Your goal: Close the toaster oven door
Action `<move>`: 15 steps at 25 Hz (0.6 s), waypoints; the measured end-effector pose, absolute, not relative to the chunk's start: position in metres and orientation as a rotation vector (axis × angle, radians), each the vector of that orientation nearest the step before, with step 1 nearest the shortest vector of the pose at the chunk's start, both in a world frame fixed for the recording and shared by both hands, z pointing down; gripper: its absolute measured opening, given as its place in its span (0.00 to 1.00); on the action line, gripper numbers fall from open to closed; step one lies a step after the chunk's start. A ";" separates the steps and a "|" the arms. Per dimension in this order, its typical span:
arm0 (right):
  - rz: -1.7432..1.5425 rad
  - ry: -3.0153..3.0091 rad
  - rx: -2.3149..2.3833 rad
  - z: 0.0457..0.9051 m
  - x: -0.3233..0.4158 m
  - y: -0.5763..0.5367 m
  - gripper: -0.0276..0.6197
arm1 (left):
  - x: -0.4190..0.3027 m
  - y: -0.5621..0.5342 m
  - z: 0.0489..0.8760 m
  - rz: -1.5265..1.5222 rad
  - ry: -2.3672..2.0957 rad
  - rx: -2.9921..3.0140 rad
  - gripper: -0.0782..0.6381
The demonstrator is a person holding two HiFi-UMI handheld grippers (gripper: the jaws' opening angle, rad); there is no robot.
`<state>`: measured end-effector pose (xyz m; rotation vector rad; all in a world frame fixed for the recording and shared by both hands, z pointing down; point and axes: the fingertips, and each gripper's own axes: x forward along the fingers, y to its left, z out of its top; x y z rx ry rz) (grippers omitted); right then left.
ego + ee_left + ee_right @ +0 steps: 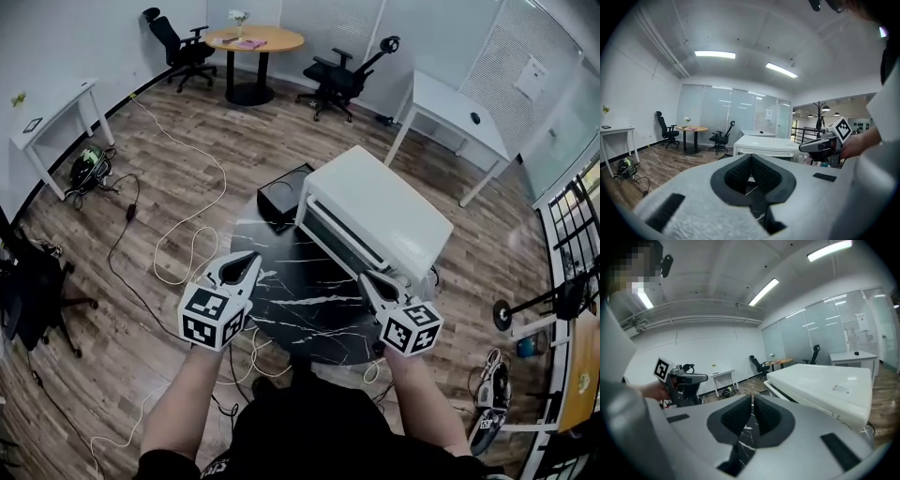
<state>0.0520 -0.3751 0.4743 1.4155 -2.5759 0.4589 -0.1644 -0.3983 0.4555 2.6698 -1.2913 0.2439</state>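
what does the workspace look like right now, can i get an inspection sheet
surface: round black marble table
job's things: white toaster oven on the table, door looks closed
clutter: black box beside the oven
grippers: left hand-held gripper and right hand-held gripper over the table, jaws together, nothing between them
cables: white cable and black cable loose on the wooden floor
surroundings: office chair, round wooden table, white desk

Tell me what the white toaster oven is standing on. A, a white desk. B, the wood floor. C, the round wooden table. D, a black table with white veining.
D: the toaster oven rests on the black, white-veined table, in front of both grippers.
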 end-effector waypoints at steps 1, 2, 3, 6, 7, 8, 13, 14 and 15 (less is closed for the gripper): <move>0.452 -2.584 1.409 0.470 0.048 -0.372 0.07 | -0.163 -0.397 0.453 0.232 -1.285 2.676 0.12; 0.443 -2.592 1.396 0.466 0.043 -0.368 0.05 | -0.161 -0.396 0.452 0.218 -1.277 2.679 0.12; 0.431 -2.602 1.374 0.462 0.038 -0.365 0.05 | -0.159 -0.393 0.450 0.204 -1.272 2.680 0.12; 0.389 -2.646 1.294 0.451 0.024 -0.357 0.05 | -0.156 -0.383 0.446 0.174 -1.278 2.673 0.12; 0.371 -2.670 1.273 0.445 0.020 -0.356 0.05 | -0.155 -0.379 0.443 0.174 -1.286 2.672 0.12; 0.344 -2.698 1.254 0.438 0.017 -0.356 0.05 | -0.155 -0.377 0.441 0.179 -1.298 2.673 0.12; 0.098 -2.836 1.171 0.393 0.014 -0.353 0.05 | -0.154 -0.379 0.422 0.204 -1.404 2.663 0.12; 0.061 -2.848 1.153 0.387 0.018 -0.351 0.05 | -0.152 -0.381 0.417 0.201 -1.425 2.659 0.12; 0.032 -2.855 1.136 0.382 0.023 -0.349 0.05 | -0.149 -0.383 0.412 0.196 -1.443 2.657 0.12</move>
